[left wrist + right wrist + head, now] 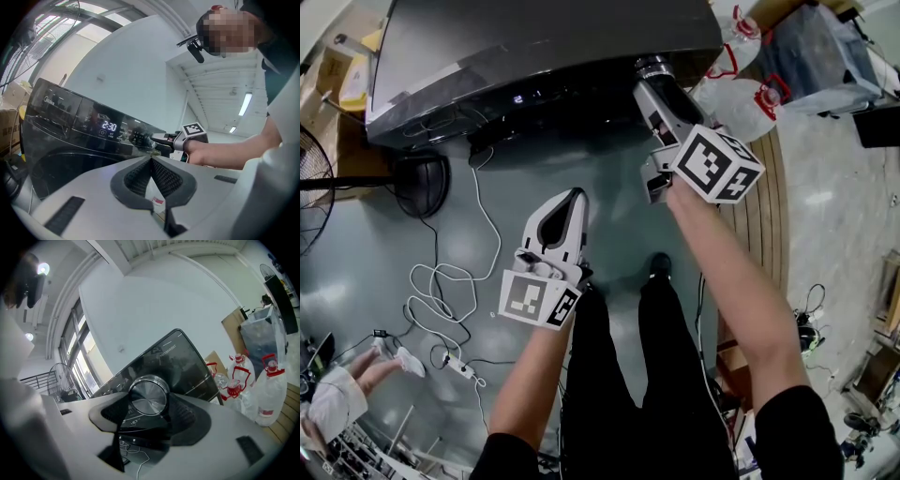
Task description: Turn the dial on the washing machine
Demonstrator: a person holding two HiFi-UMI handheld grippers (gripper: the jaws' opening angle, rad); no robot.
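Observation:
The dark washing machine fills the top of the head view. Its silver dial sits at the right end of the front panel. My right gripper reaches up to it. In the right gripper view the dial lies between the two dark pads, and the gripper is shut on it. My left gripper hangs lower, off the machine, jaws shut on nothing. From the left gripper I see the panel display reading 2:30 and the right gripper at the dial.
A standing fan with a round base stands left of the machine. White cables and a power strip lie on the floor. Plastic jugs with red handles stand at the right. Another person's hand shows at lower left.

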